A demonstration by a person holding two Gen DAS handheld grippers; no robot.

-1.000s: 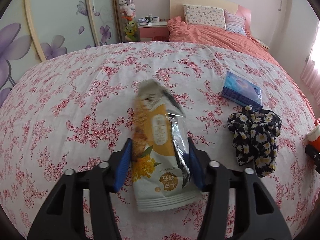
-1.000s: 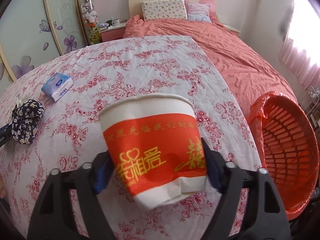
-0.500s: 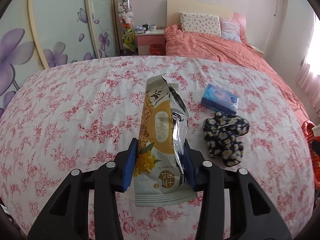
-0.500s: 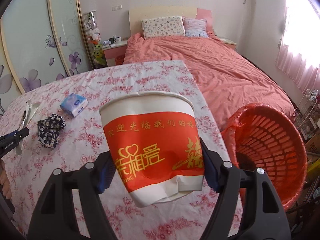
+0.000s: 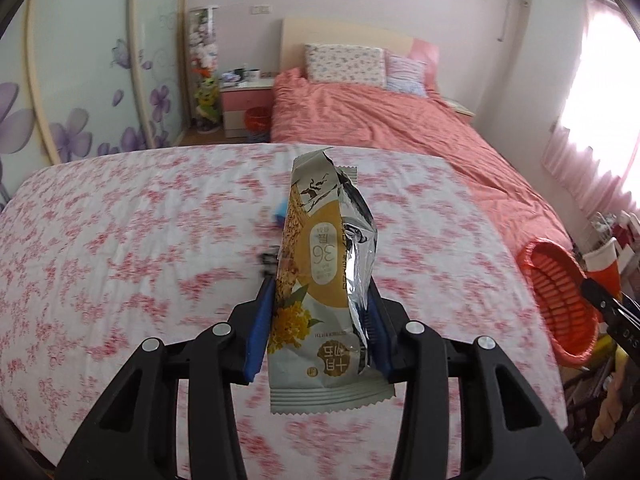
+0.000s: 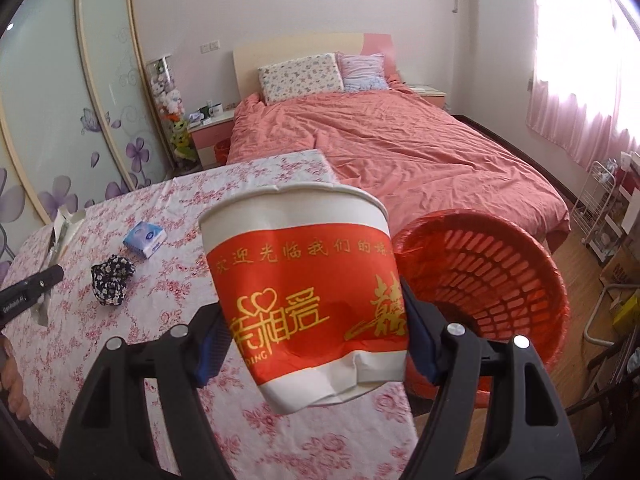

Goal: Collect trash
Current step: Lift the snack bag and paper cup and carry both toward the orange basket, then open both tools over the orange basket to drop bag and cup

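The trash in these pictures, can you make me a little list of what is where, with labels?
left tongs: shut on snack wrapper, held upright above the table
right tongs: shut on paper cup, dented near its base
trash basket: red, beside the table's edge
still on floral tablecloth: tissue pack, flowery scrunchie

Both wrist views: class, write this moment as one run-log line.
left gripper: shut on snack wrapper | right gripper: shut on paper cup | red basket: beside table, right of cup | trash not yet dropped
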